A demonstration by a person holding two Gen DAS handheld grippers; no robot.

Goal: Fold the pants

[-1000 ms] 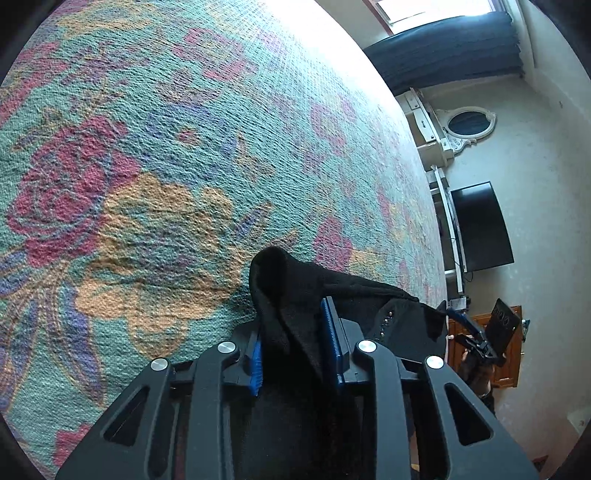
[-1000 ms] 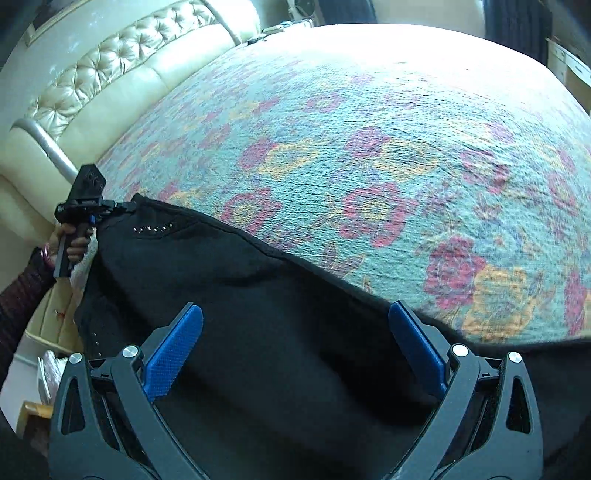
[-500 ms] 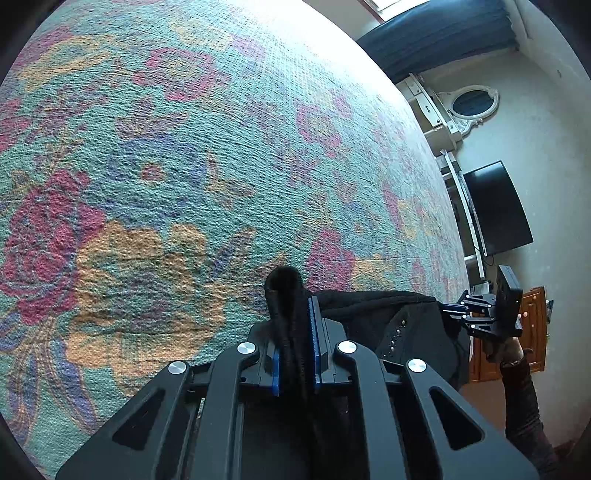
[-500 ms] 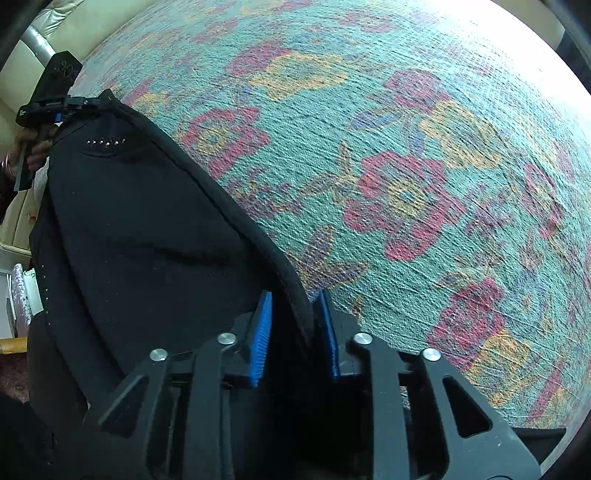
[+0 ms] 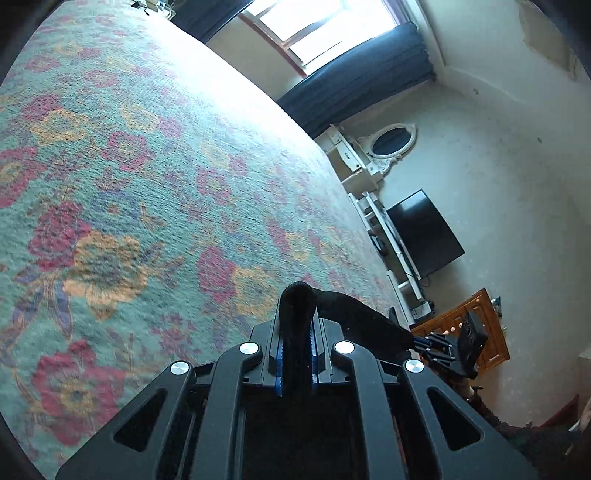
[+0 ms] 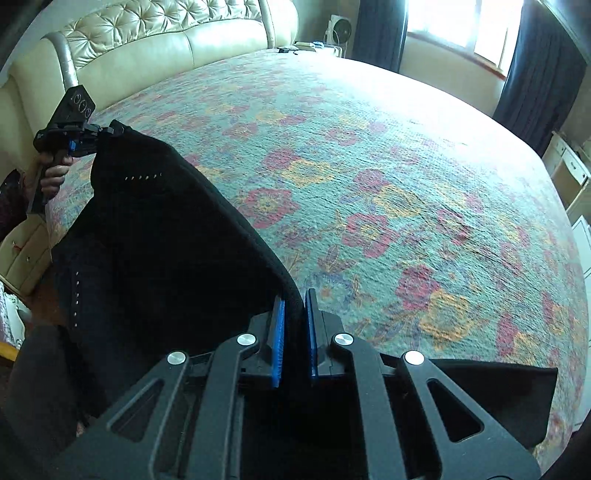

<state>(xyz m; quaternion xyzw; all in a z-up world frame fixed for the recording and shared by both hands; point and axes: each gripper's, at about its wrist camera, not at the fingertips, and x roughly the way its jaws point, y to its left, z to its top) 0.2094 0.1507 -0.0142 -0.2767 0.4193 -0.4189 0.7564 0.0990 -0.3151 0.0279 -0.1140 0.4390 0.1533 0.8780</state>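
The black pants hang stretched between my two grippers, lifted above the near edge of the bed. My left gripper is shut on one bunched corner of the pants. It also shows in the right wrist view, holding the far corner by a row of small studs. My right gripper is shut on the top edge of the pants. It shows in the left wrist view at the other end of the cloth. More black cloth lies under the right gripper at the bed's near edge.
The bed has a floral green, red and orange cover and a cream tufted headboard. A television, white shelves with an oval mirror and a wooden cabinet stand by the wall. Dark curtains frame the windows.
Both grippers have shut on the pants; the right was wide open a second ago. Both have risen, lifting the pants off the bed and stretching the edge between them.
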